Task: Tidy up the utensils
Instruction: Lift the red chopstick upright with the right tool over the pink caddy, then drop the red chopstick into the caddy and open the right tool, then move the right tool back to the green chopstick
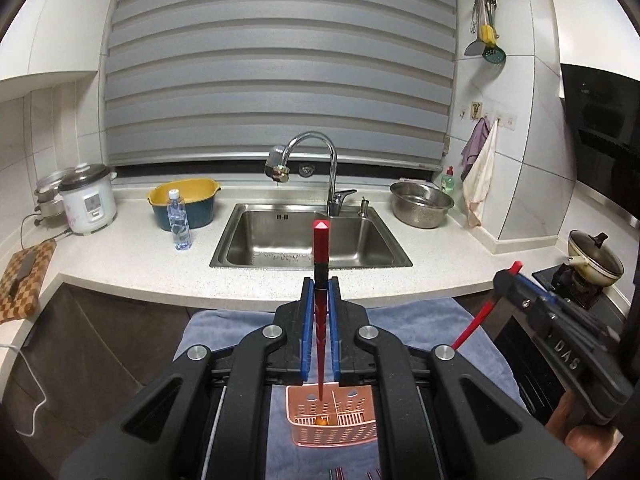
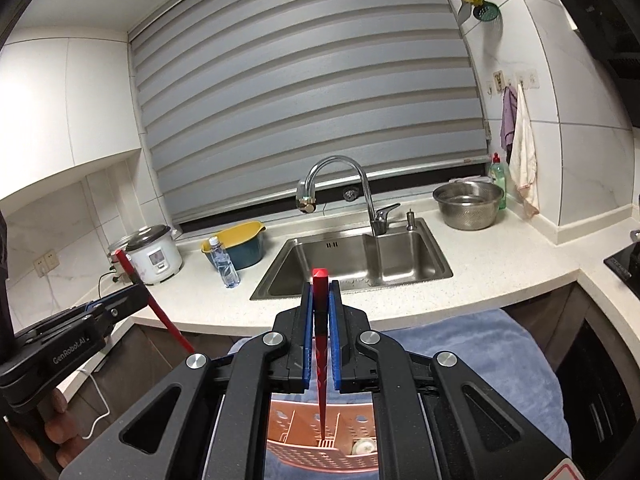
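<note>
My left gripper [image 1: 321,286] is shut on a red chopstick [image 1: 321,248], which stands up between the blue pads with its thin tip pointing down over a pink slotted utensil basket [image 1: 334,426]. My right gripper [image 2: 321,290] is likewise shut on a second red chopstick [image 2: 320,292], tip down above the same pink basket [image 2: 320,452]. The basket sits on a blue towel [image 1: 420,320]. From the left wrist camera the right gripper [image 1: 505,280] shows at the right with its chopstick. From the right wrist camera the left gripper [image 2: 138,290] shows at the left, gripping its chopstick.
Ahead runs a white counter [image 1: 132,256] with a steel sink [image 1: 312,240] and tap [image 1: 316,160]. A rice cooker [image 1: 88,200], yellow-blue basin [image 1: 186,202], water bottle [image 1: 178,220], steel colander [image 1: 422,204] and a pot [image 1: 596,258] on the stove stand around. More utensils lie on the towel near the bottom edge.
</note>
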Available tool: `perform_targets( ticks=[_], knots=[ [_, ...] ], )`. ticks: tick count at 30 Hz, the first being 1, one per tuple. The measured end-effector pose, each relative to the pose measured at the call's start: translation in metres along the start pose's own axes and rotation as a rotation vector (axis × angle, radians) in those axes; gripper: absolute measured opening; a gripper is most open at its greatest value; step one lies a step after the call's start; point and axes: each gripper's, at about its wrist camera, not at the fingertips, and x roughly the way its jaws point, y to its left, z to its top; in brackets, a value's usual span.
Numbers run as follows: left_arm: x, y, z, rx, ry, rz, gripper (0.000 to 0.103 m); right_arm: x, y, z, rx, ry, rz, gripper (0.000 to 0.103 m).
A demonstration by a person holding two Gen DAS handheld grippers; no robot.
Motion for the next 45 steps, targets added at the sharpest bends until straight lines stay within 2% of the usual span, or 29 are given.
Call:
perform_targets(
  ticks=[12,17,19,21,24,27,32,34,39,43,45],
  knots=[
    [0.051,0.019,-0.044,-0.027,0.115,0.025,0.007,0.051,-0.008,-0.050,-0.004,0.120,-0.036,0.007],
    [0.055,0.021,-0.053,-0.024,0.127,0.045,0.007,0.056,-0.011,-0.059,0.004,0.137,-0.049,0.008],
    [0.055,0.021,-0.054,-0.023,0.123,0.055,0.007,0.056,-0.010,-0.059,0.002,0.133,-0.053,0.012],
    [0.052,0.020,-0.054,-0.017,0.112,0.064,0.007,0.054,-0.009,-0.059,-0.001,0.124,-0.066,0.021],
    [0.048,0.020,-0.054,-0.018,0.109,0.065,0.008,0.048,-0.009,-0.058,0.005,0.111,-0.069,0.028],
    [0.043,0.020,-0.053,-0.018,0.103,0.073,0.009,0.039,-0.009,-0.057,0.011,0.106,-0.065,0.028],
    [0.029,0.018,-0.055,-0.017,0.091,0.084,0.022,0.021,-0.006,-0.061,-0.006,0.100,-0.074,0.029],
    [0.023,0.017,-0.056,-0.012,0.086,0.085,0.023,0.014,-0.007,-0.063,-0.005,0.101,-0.076,0.029],
    [0.005,0.014,-0.064,-0.010,0.086,0.085,0.024,-0.007,-0.010,-0.078,0.004,0.121,-0.076,0.029],
    [-0.009,0.013,-0.073,-0.007,0.084,0.092,0.033,-0.025,-0.013,-0.094,-0.002,0.146,-0.087,0.029],
    [-0.016,0.012,-0.080,-0.008,0.086,0.090,0.033,-0.033,-0.015,-0.103,-0.001,0.159,-0.091,0.029]
  ],
)
